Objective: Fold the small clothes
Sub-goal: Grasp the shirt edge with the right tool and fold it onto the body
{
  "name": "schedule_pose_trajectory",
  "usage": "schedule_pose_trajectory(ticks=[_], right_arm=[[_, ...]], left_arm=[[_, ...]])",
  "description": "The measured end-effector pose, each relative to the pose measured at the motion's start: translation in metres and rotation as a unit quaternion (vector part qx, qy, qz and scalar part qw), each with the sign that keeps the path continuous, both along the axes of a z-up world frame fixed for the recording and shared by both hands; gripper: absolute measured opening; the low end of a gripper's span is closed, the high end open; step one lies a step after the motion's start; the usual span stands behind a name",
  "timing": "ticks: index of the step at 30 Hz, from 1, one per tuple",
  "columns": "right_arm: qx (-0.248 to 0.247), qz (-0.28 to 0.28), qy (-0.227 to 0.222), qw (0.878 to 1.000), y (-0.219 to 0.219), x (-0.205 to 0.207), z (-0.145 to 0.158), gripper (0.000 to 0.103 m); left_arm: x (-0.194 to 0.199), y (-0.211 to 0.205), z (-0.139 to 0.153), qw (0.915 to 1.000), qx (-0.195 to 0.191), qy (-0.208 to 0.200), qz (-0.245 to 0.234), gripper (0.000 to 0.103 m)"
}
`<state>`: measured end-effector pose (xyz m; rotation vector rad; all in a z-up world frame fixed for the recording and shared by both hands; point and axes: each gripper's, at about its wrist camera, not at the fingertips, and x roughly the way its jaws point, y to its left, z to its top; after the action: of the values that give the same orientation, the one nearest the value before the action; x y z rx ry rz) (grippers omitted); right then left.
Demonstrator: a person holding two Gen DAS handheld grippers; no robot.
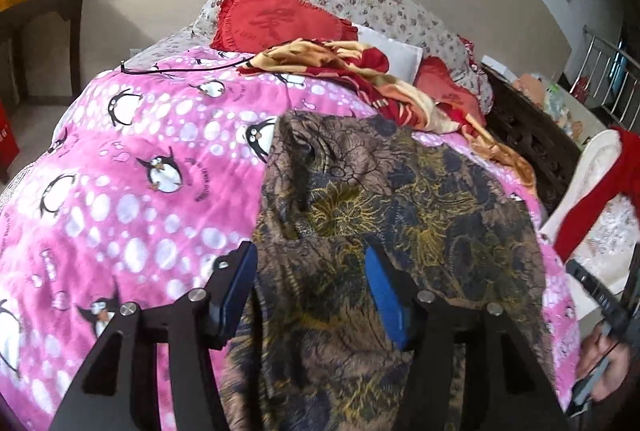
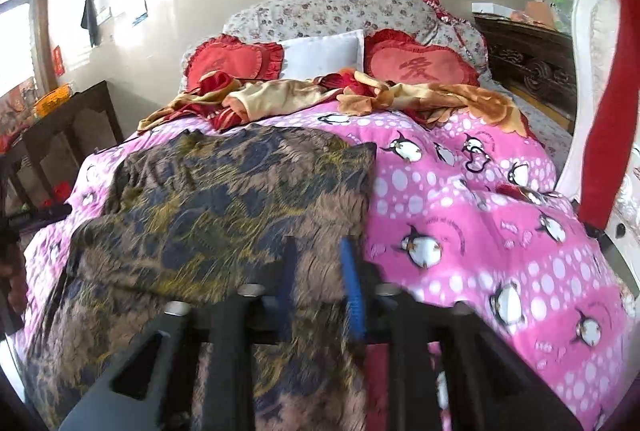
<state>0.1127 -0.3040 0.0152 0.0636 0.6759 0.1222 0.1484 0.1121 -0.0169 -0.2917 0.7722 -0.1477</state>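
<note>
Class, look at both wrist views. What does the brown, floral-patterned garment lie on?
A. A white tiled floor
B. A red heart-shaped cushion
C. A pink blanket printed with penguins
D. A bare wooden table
C: the brown floral-patterned garment is spread over the pink penguin-print blanket, which shows along both of its sides in both views; the two red heart-shaped cushions sit farther back by the headboard, apart from it.

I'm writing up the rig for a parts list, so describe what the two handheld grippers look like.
Both match. The left gripper and right gripper have matte black angular linkage arms with triangular cutouts, round silver pivot bolts, and flat blue pads on the inner faces of the fingers. No cables, markings or sleeves are visible.
</note>
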Motion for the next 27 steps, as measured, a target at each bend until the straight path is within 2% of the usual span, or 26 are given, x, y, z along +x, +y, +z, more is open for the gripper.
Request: schedule_pose_trajectory(ticks=[2, 5, 7, 9, 11, 13, 16, 19, 21, 22, 24, 26, 27], right_arm=[[0.020, 0.026, 0.025, 0.999, 0.002, 0.019, -0.005, 0.031], [-0.018, 0.068, 0.065, 0.995, 0.011, 0.045, -0.028, 0.029], [-0.070, 0.023, 0.104, 0.992, -0.002, 0.057, -0.052, 0.024], [-0.049, -0.012, 0.127, 0.991, -0.027, 0.062, -0.068, 0.022], [-0.053, -0.038, 0.165, 0.984, -0.047, 0.065, -0.081, 0.023], [-0.037, -0.031, 0.152, 0.987, -0.054, 0.057, -0.077, 0.023], [-0.042, -0.043, 0.101, 0.993, -0.056, 0.046, -0.046, 0.023], [-0.036, -0.007, 0.053, 0.998, -0.034, 0.049, -0.012, 0.023], [-0.034, 0.008, 0.038, 0.999, -0.015, 0.061, 0.003, 0.023], [-0.029, 0.010, 0.036, 0.999, -0.010, 0.068, 0.003, 0.023], [-0.025, -0.001, 0.044, 0.999, 0.001, 0.087, -0.003, 0.023], [-0.018, -0.012, 0.068, 0.997, 0.004, 0.103, -0.021, 0.023], [-0.022, -0.018, 0.090, 0.996, 0.007, 0.112, -0.036, 0.023]], left_arm=[[0.005, -0.007, -0.006, 0.9999, -0.001, 0.014, 0.003, 0.059], [0.012, -0.016, -0.014, 0.9997, 0.001, 0.023, 0.003, 0.059], [0.014, -0.017, -0.017, 0.9995, -0.011, 0.029, -0.001, 0.059], [0.017, -0.017, -0.022, 0.9993, -0.008, 0.037, 0.002, 0.059], [0.019, -0.016, -0.029, 0.9989, -0.008, 0.046, 0.003, 0.059], [0.020, -0.017, -0.035, 0.9986, -0.007, 0.051, 0.005, 0.059], [0.016, -0.020, -0.033, 0.9991, 0.005, 0.040, 0.009, 0.059], [0.007, -0.028, -0.019, 0.9997, 0.020, 0.003, 0.012, 0.059], [0.004, -0.039, -0.014, 0.9990, 0.042, -0.014, 0.003, 0.059], [0.004, -0.048, -0.018, 0.9980, 0.060, -0.015, -0.009, 0.059], [0.010, -0.059, -0.036, 0.9962, 0.083, 0.011, -0.024, 0.059], [0.014, -0.061, -0.052, 0.9954, 0.088, 0.031, -0.025, 0.059], [0.014, -0.060, -0.051, 0.9958, 0.084, 0.028, -0.022, 0.059]])
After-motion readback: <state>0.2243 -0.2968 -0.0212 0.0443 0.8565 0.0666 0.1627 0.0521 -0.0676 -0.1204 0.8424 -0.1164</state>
